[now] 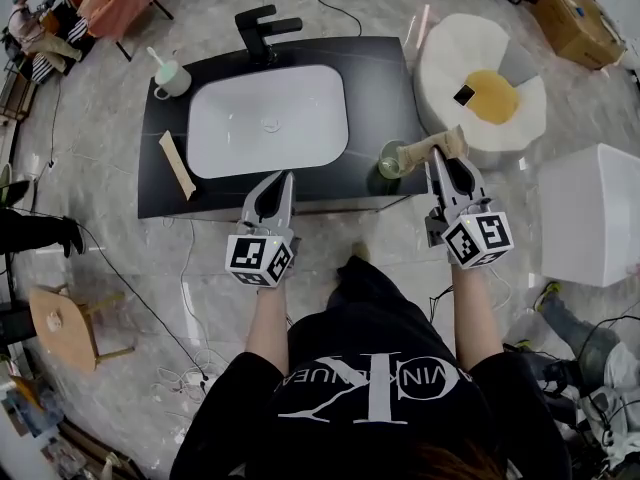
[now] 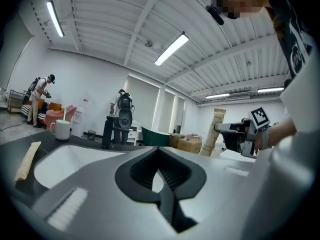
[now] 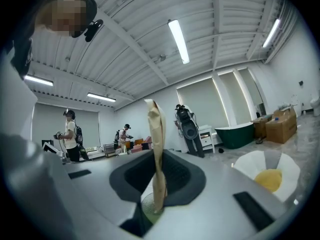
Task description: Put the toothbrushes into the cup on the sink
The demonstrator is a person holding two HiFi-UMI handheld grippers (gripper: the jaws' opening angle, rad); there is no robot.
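Observation:
My right gripper (image 1: 438, 154) is shut on a toothbrush in a tan paper wrapper (image 1: 430, 146). The wrapper's far end reaches over the small green cup (image 1: 390, 161) at the counter's front right. In the right gripper view the wrapped toothbrush (image 3: 156, 149) stands upright between the jaws, its lower end at the green cup (image 3: 148, 207). My left gripper (image 1: 283, 176) is shut and empty at the counter's front edge, below the white basin (image 1: 266, 120). A second wrapped toothbrush (image 1: 177, 163) lies on the dark counter left of the basin. A pale mug (image 1: 171, 78) holding a brush stands at the back left.
A black faucet (image 1: 262, 30) rises behind the basin. A round white seat with a yellow centre (image 1: 482, 90) stands right of the sink, and a white box (image 1: 592, 213) further right. Cables run over the marble floor. People stand in the far background.

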